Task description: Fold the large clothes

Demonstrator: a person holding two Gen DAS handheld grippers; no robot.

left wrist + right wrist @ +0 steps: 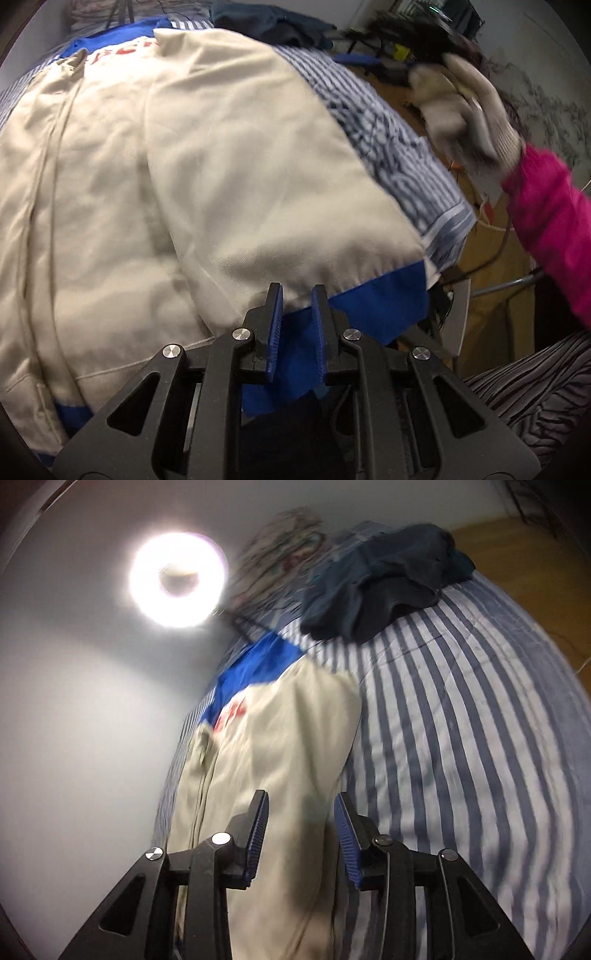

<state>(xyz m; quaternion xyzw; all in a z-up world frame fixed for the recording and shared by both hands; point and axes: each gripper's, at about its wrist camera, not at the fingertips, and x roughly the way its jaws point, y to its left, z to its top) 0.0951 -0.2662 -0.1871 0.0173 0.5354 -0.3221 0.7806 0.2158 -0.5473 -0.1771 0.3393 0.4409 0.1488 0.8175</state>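
Cream jacket (pixel 221 166) beyond parted left fingers (pixel 275 317).

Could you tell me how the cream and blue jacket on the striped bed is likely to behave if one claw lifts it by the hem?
The cream and blue fabric jacket would probably drape and sag, since it already lies in soft folds and creases. It looks light for its size. The open left claw sits at the blue hem, so a single-corner lift would likely undo the fold on the blue-and-white striped bedcover.

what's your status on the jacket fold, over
Left gripper open at blue hem. Right gripper open above cream jacket. Dark clothes pile beyond on striped bed.
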